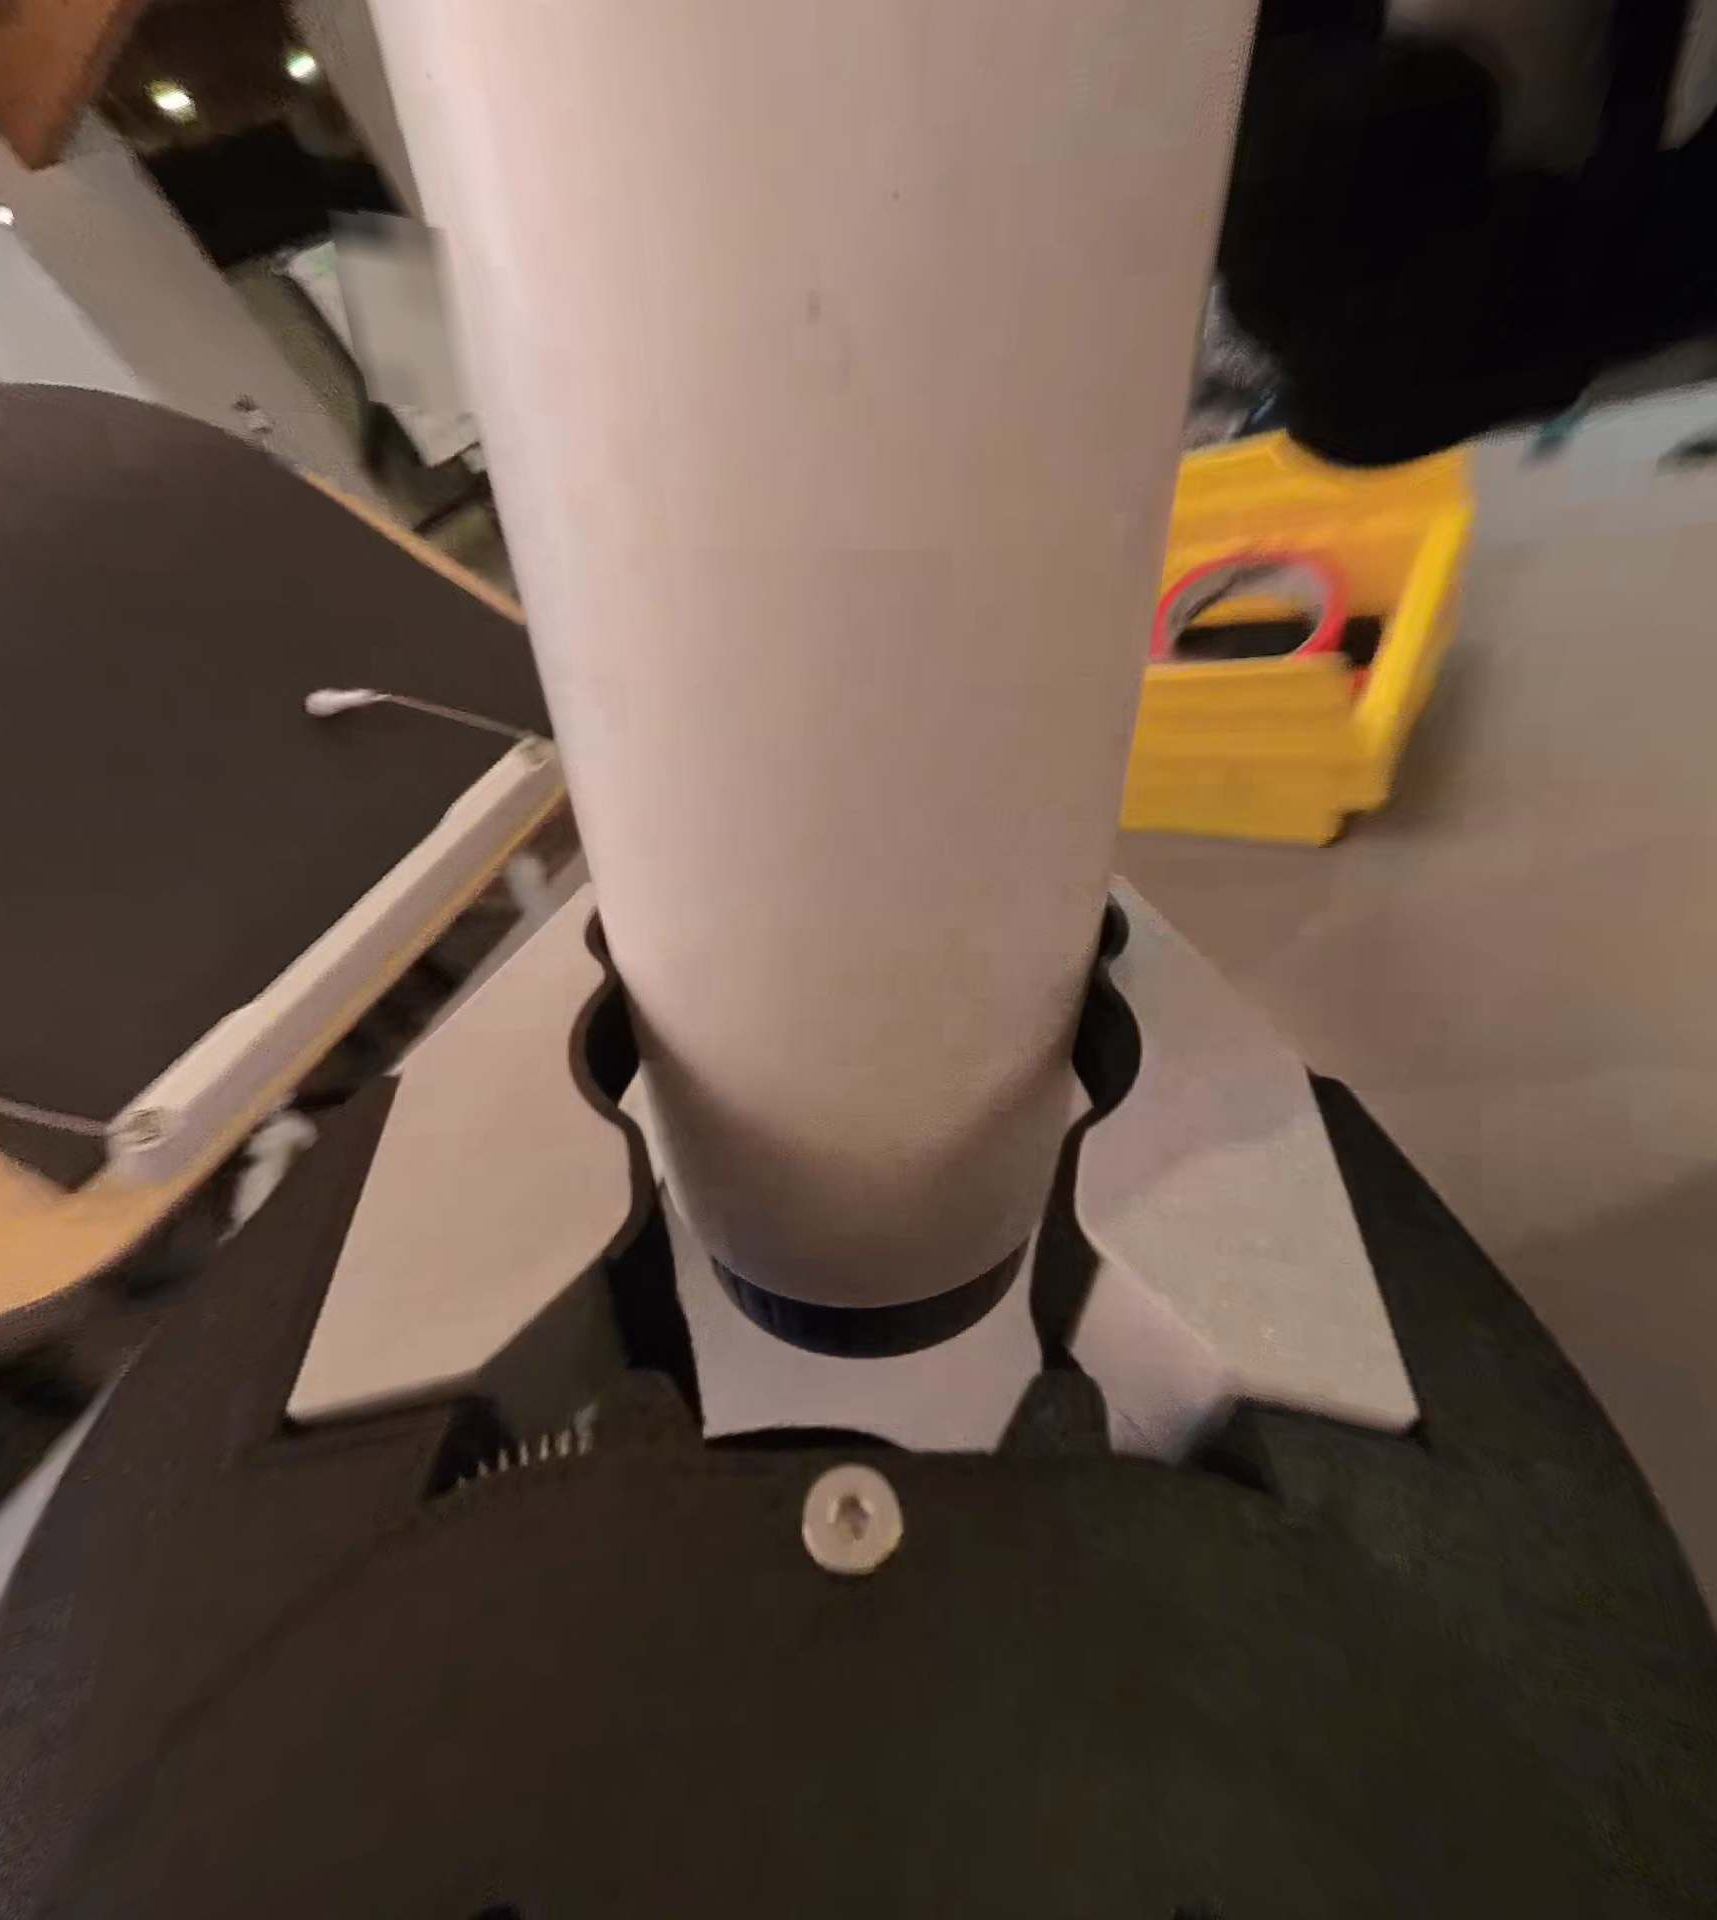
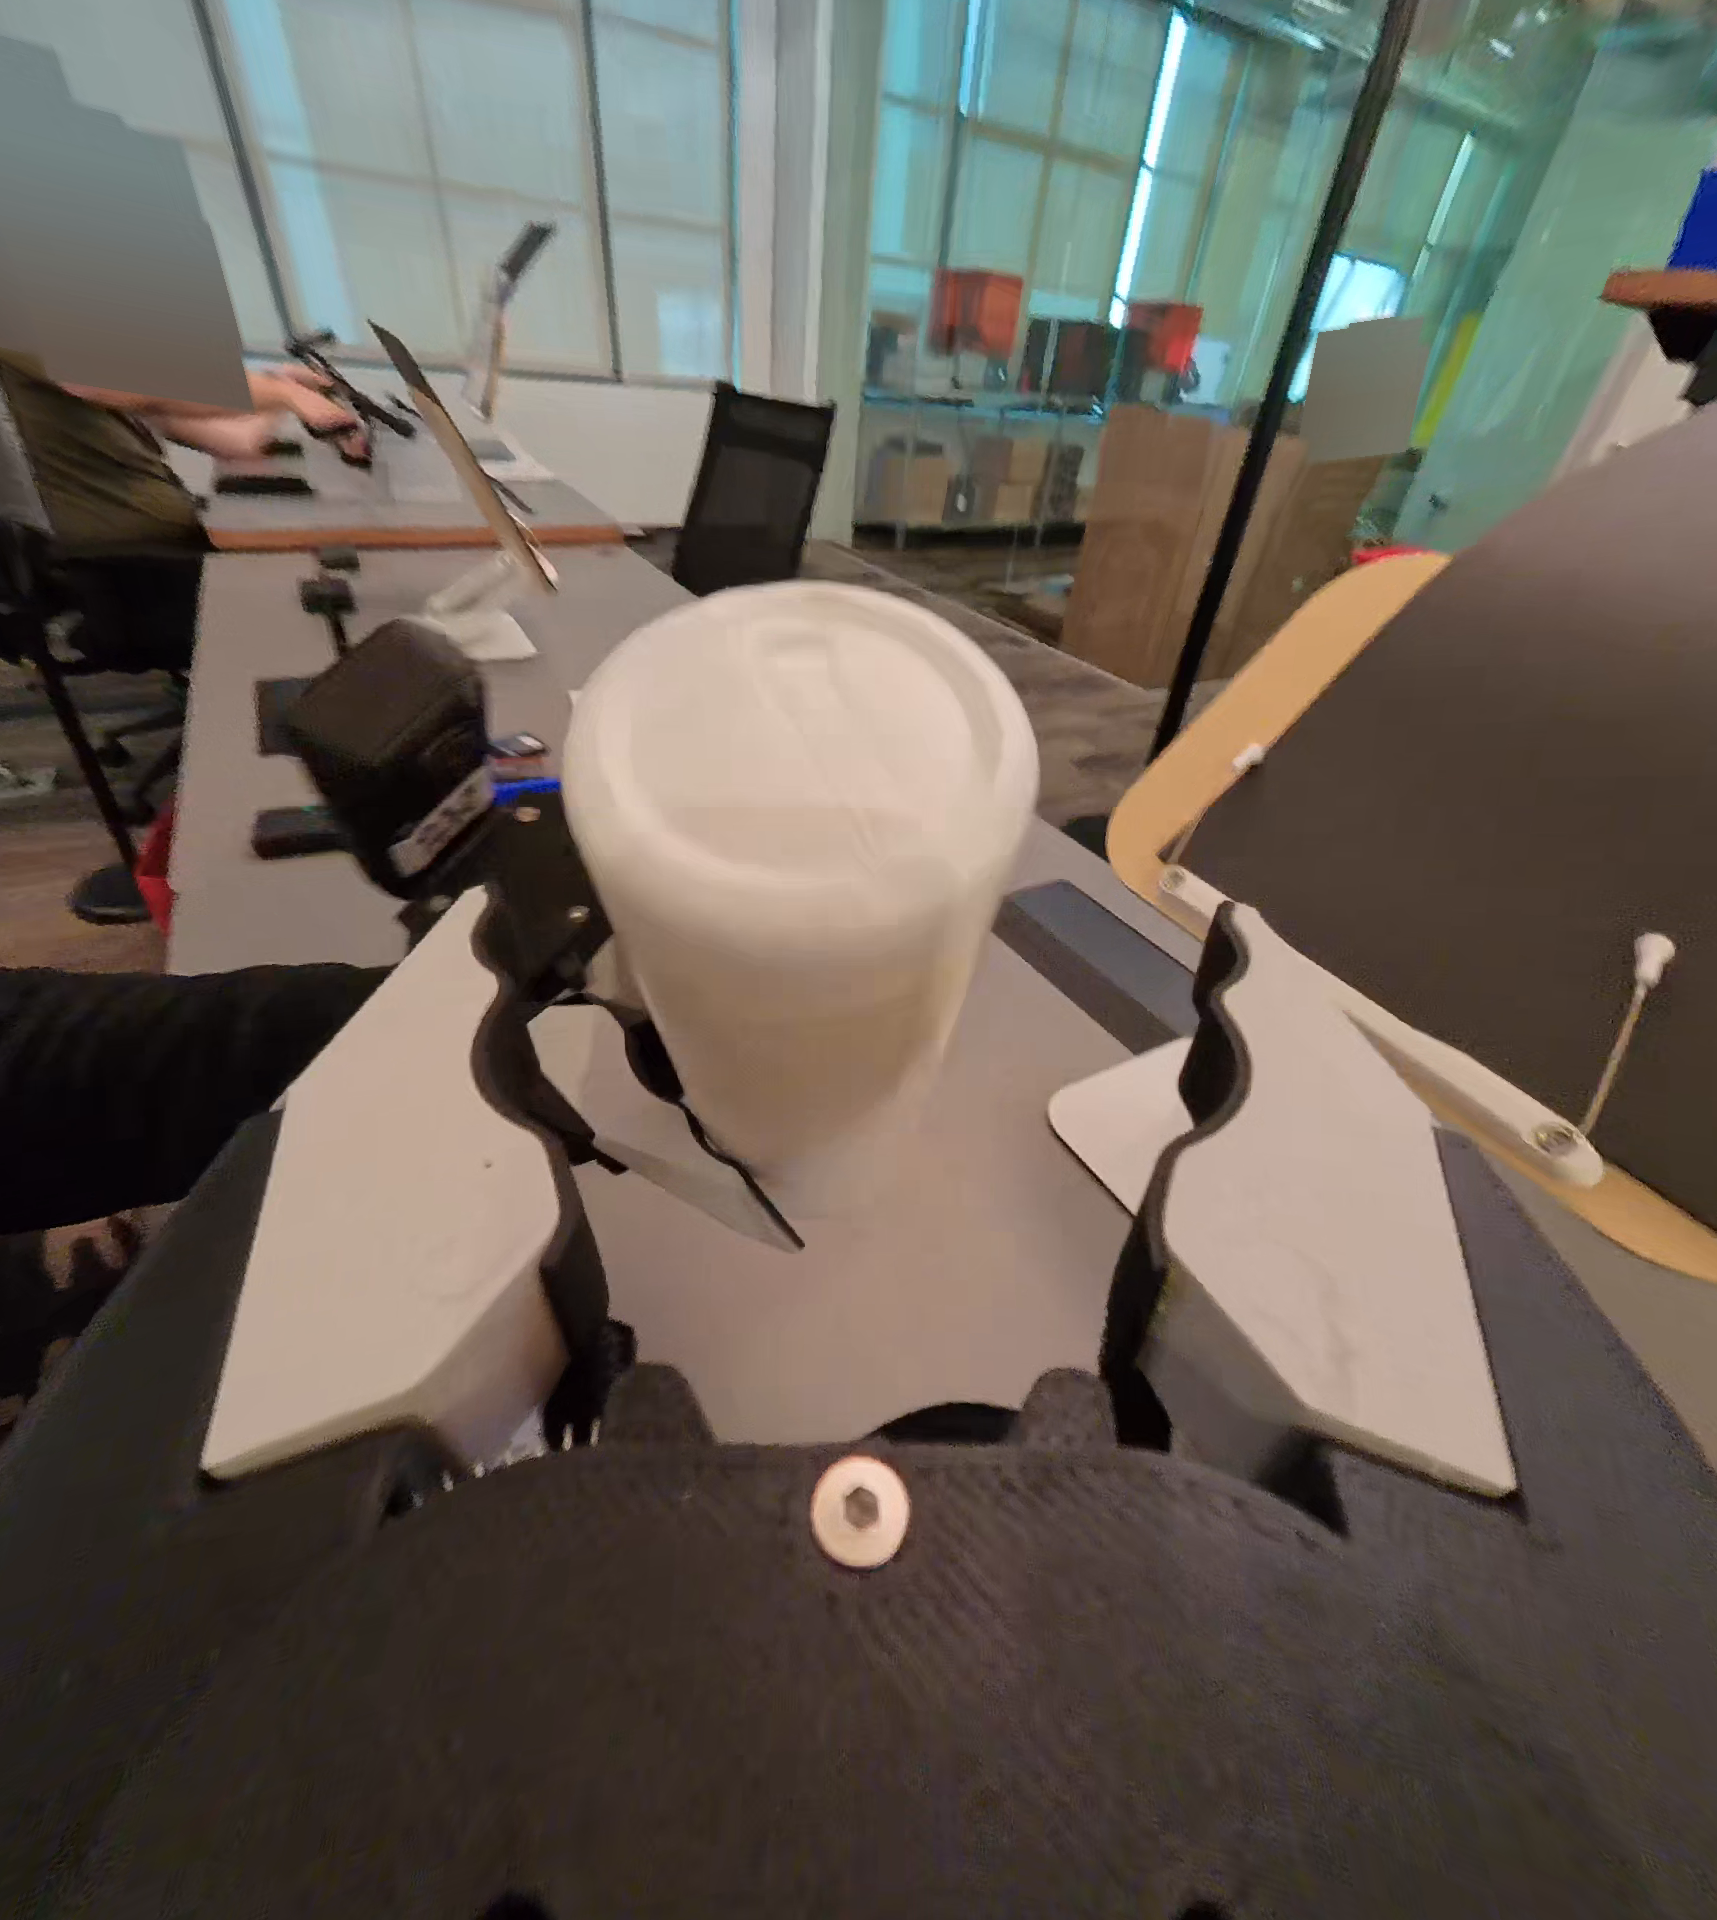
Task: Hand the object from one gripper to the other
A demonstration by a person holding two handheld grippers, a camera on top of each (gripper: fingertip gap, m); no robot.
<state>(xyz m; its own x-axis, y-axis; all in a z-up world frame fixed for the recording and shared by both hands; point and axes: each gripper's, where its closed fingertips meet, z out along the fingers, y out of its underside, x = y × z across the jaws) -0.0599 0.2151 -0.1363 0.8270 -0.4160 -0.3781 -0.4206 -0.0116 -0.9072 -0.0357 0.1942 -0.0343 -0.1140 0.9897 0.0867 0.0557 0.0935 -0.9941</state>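
A tall white cup [image 1: 833,520] with a dark base fills the middle of the left wrist view. My left gripper [image 1: 854,920] is shut on its lower part, one finger on each side. In the right wrist view the same cup [image 2: 802,831] is seen lid-on, tilted toward the camera and held from the left by the left gripper's fingers [image 2: 698,1174]. My right gripper [image 2: 849,920] is open wide and empty. The cup's lower end lies in the gap between its fingers without touching them.
A yellow bin [image 1: 1290,665] holding a red tape roll sits on the floor at right. A black board with a tan edge [image 2: 1508,831] stands close on the right. A grey table [image 2: 833,1299] lies below. A seated person [image 2: 106,468] and a black chair [image 2: 750,488] are far off. Tip to tip, the grippers are about 11 centimeters apart.
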